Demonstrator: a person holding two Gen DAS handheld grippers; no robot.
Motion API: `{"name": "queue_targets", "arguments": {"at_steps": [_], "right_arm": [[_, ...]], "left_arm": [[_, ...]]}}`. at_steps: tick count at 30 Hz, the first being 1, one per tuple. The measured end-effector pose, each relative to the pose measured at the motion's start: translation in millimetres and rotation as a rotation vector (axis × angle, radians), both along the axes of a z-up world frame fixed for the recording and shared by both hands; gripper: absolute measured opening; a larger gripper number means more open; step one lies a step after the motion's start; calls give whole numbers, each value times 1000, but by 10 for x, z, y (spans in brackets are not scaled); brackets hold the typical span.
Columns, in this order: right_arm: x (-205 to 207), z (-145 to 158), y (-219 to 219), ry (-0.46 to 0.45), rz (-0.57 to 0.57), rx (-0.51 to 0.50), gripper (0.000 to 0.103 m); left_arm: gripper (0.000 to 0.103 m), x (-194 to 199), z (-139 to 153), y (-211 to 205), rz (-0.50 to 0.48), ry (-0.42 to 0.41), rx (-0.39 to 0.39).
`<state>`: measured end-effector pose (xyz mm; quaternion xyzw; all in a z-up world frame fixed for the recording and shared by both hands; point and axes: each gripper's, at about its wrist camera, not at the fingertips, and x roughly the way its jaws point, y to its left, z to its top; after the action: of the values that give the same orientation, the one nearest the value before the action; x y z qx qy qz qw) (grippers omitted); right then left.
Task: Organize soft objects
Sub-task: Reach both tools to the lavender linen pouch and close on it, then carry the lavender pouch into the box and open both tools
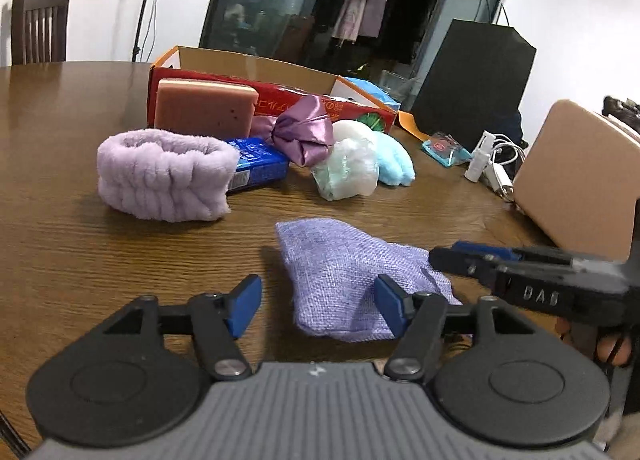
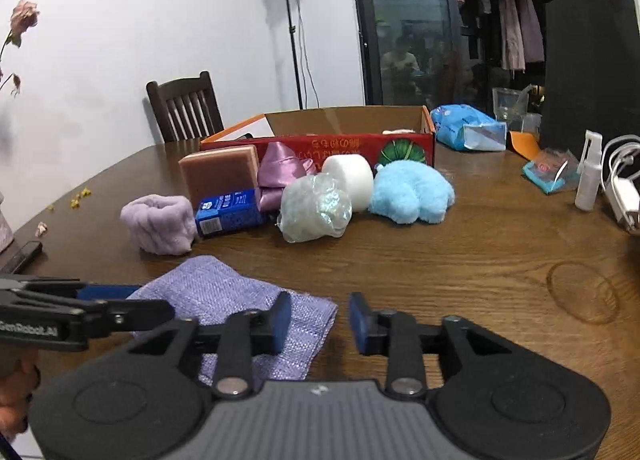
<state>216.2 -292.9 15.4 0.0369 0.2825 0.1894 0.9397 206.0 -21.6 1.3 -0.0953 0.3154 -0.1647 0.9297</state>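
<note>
A lavender woven cloth pouch (image 1: 340, 272) lies flat on the wooden table (image 1: 80, 260), just ahead of both grippers; it also shows in the right wrist view (image 2: 224, 292). My left gripper (image 1: 316, 306) is open, its right pad over the pouch's near edge. My right gripper (image 2: 318, 324) is open, its left pad over the pouch's right corner. Behind lie a fluffy purple headband (image 1: 164, 176), a pink sponge (image 1: 204, 108), a satin purple scrunchie (image 1: 304, 132), a translucent bag (image 1: 346, 172), a white foam roll (image 2: 350, 176) and a blue plush (image 2: 412, 192).
A red cardboard box (image 2: 348, 140) stands open at the back. A blue tissue pack (image 2: 228, 212) lies by the headband. A black bag (image 1: 472, 80), spray bottle (image 2: 588, 176), cables and a tan case (image 1: 576, 180) crowd the right side. A chair (image 2: 184, 108) stands behind.
</note>
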Motion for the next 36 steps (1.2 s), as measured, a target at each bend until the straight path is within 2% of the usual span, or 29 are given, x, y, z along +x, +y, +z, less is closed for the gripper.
{"name": "queue_targets", "arguments": {"at_steps": [6, 10, 11, 13, 14, 17, 19, 20, 23, 27, 31, 34, 36], "right_arm": [[11, -119, 61, 23, -5, 19, 38], [18, -143, 96, 28, -2, -5, 39], [15, -139, 99, 27, -3, -8, 39], [14, -137, 132, 23, -1, -26, 39], [10, -140, 172, 16, 3, -47, 39], [5, -134, 279, 1, 23, -92, 39], [30, -150, 322, 7, 25, -102, 40], [39, -145, 337, 7, 27, -113, 38], [62, -119, 385, 10, 92, -120, 8], [128, -40, 453, -5, 135, -138, 6], [396, 314, 463, -84, 154, -111, 6], [890, 679, 508, -138, 191, -84, 6], [1305, 885, 583, -154, 206, -79, 6]], "left_arm": [[64, -10, -21, -23, -16, 4, 17], [64, 1, -11, 37, -6, -2, -14], [60, -2, -11, 51, -8, -1, -17], [44, 6, -15, 61, -23, 3, -25], [29, 6, -10, 49, -44, 6, -26], [17, -21, -2, 4, -72, -3, 2], [13, -16, -1, -1, -83, 0, 6], [12, -14, 6, 4, -87, -1, 7], [10, -7, 51, 18, -96, -11, 2], [9, 93, 284, 74, -102, -86, -9], [9, 476, 683, 249, -94, -168, -53], [9, 1055, 1041, 428, -62, -172, -111], [9, 1509, 1230, 514, -55, -151, -112]]}}
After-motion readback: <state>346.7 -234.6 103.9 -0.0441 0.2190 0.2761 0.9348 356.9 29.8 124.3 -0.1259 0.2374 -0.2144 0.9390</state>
